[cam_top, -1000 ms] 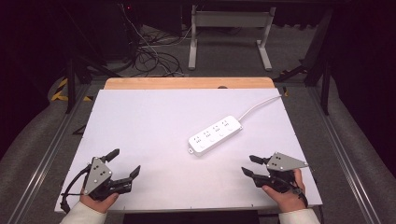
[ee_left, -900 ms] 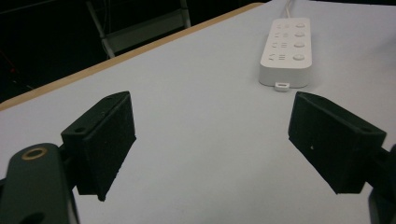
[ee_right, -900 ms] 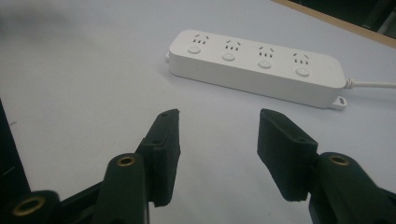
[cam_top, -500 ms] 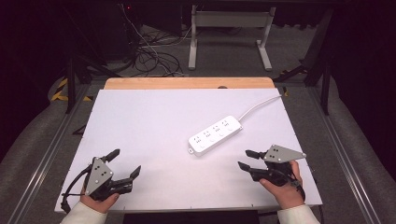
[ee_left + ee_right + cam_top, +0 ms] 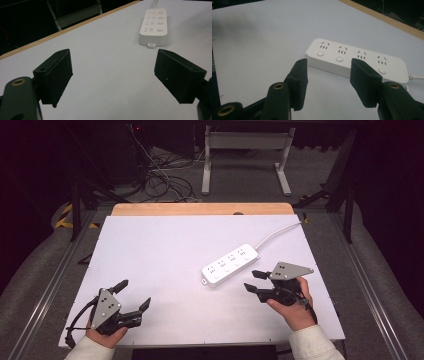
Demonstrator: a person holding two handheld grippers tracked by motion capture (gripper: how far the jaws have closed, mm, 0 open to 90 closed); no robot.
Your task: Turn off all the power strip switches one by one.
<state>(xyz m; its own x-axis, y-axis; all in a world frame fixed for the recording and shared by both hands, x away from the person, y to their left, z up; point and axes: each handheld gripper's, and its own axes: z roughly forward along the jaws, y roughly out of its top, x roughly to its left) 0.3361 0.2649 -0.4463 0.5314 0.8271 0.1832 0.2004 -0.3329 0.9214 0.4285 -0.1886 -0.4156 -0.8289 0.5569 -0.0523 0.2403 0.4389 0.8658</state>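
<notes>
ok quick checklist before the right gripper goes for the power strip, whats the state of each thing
1. Right gripper open with nothing between its jaws: ok.
2. Right gripper apart from the power strip, just short of its near long side in the high view: ok.
3. Power strip lies flat, sockets up, on the white table: ok.
4. Nothing plugged into the sockets, as the right gripper view shows: ok.
5. Strip's white cord runs off toward the far right of the table, away from the approach: ok.
6. Left gripper open, low at the near left, well away from the strip: ok.
</notes>
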